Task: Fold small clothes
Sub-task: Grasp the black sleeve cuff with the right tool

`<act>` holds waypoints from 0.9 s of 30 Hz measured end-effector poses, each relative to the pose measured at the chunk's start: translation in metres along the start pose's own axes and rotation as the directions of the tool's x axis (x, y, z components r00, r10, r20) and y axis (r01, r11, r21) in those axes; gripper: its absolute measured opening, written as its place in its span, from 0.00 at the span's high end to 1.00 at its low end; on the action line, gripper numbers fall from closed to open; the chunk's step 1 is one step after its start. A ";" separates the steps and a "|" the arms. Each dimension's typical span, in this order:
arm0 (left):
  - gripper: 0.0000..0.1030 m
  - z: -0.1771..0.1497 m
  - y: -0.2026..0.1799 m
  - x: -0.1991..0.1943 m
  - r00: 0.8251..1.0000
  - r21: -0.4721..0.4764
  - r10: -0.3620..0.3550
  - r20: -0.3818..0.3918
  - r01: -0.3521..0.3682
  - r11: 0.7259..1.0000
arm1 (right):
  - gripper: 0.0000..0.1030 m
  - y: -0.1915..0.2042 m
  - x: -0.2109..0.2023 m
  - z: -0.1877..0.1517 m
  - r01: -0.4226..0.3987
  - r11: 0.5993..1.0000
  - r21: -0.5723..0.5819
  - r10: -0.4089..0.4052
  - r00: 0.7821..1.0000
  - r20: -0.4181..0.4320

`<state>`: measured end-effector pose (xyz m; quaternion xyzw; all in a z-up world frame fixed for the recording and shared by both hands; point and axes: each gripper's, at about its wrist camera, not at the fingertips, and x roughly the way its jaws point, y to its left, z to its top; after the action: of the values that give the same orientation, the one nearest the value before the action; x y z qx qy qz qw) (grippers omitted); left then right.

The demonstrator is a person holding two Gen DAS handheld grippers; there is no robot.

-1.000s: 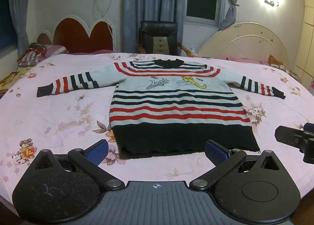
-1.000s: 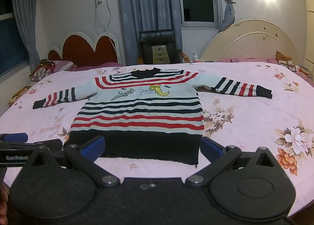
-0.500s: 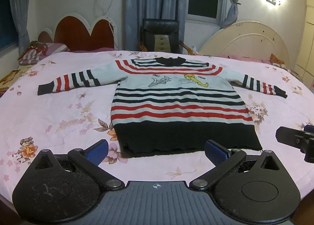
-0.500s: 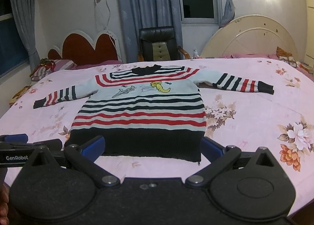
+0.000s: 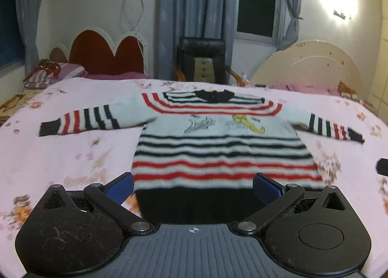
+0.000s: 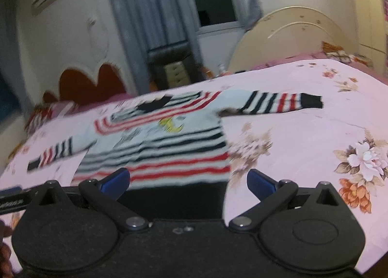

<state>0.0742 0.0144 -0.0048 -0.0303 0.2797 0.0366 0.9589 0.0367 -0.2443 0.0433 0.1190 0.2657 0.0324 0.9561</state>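
A small striped sweater [image 5: 218, 147], white with red and black stripes, a black hem and cartoon figures on the chest, lies flat and face up on the pink floral bedspread [image 5: 48, 161], sleeves spread out. It also shows in the right wrist view [image 6: 165, 142]. My left gripper [image 5: 193, 187] is open and empty, over the black hem. My right gripper [image 6: 188, 181] is open and empty, tilted, over the hem's right part. The right gripper's tip shows at the left wrist view's right edge [image 5: 382, 167].
A black office chair [image 5: 202, 59] stands behind the bed. A red headboard [image 5: 106, 56] is at the back left and a cream headboard [image 5: 308, 64] at the back right. Folded cloth [image 5: 46, 75] lies at the far left.
Both grippers have moved forward and lower over the sweater's hem. The right gripper has tilted and swung right. Both stay open.
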 end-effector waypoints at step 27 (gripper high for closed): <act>0.00 0.060 -0.053 0.266 0.970 0.014 0.068 -0.235 -0.067 0.998 | 0.53 -0.322 0.262 0.079 0.134 0.731 0.669 -0.186 0.983 0.006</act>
<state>0.3349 -0.0192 -0.0956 -0.0219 0.3923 0.0645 0.9173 0.3019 -0.5406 -0.1010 0.4296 0.2342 -0.1510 0.8589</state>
